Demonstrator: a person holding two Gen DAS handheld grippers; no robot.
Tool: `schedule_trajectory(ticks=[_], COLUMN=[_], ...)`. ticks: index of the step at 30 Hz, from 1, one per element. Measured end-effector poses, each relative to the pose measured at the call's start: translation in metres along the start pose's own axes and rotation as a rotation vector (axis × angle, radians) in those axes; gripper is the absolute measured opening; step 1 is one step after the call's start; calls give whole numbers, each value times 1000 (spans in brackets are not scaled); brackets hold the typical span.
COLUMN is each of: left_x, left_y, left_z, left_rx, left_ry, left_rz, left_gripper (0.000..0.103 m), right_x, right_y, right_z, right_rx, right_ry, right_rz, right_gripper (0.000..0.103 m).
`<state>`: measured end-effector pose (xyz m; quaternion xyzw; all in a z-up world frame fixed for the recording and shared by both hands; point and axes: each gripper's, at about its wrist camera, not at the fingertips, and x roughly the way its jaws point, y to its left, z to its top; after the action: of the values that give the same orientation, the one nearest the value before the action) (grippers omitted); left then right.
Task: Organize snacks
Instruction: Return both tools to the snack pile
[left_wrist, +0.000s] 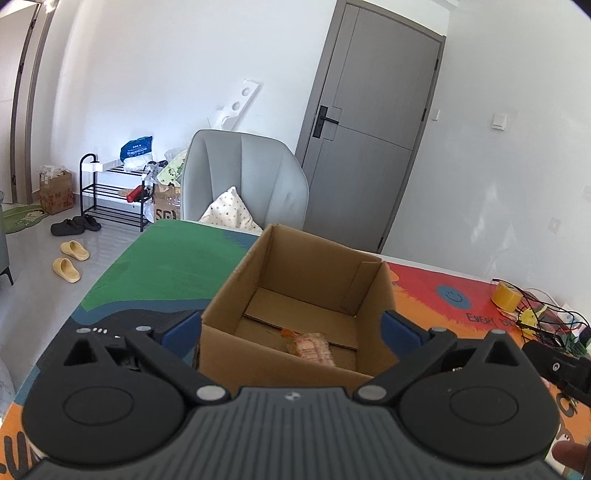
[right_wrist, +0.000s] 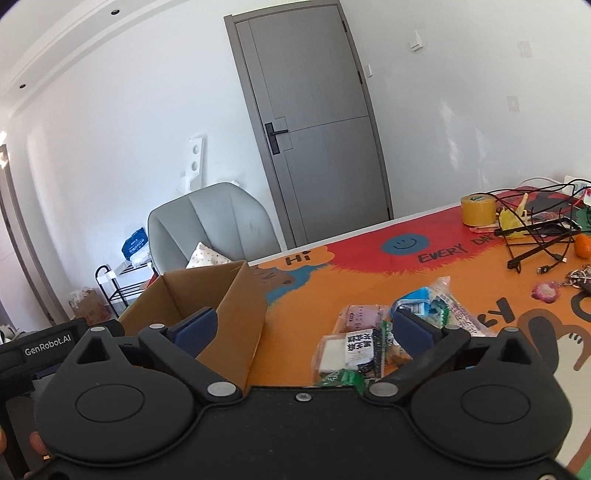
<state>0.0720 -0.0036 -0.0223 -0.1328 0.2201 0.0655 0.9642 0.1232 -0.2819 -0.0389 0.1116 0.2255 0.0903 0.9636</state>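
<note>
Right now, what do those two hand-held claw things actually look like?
Both are matte black. The left gripper has a ribbed grey body, two round hubs, silver pivot pins and blue finger pads. The right gripper looks alike; a black piece beside it reads GenRobot.AI.

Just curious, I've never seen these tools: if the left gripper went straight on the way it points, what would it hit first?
Most likely the cardboard box: the open left gripper points down into it, toward the snack packet on its floor. Depth is hard to judge.
</note>
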Motion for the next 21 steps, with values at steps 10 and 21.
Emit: schedule_trajectory(ticks=[10,21], left_x=[-10,-12], left_y=[-34,-77], left_z=[-7,-22], left_rx=[60,135], left_ry=[0,12], left_rz=[-66,-146], left_gripper=[102,102], right_x=[-26,-41], right_y=[-40,-82], right_z=[8,10], right_rx=[46,73], right_ry=[-3,6], right_rz=[-53,-107], right_gripper=[103,103])
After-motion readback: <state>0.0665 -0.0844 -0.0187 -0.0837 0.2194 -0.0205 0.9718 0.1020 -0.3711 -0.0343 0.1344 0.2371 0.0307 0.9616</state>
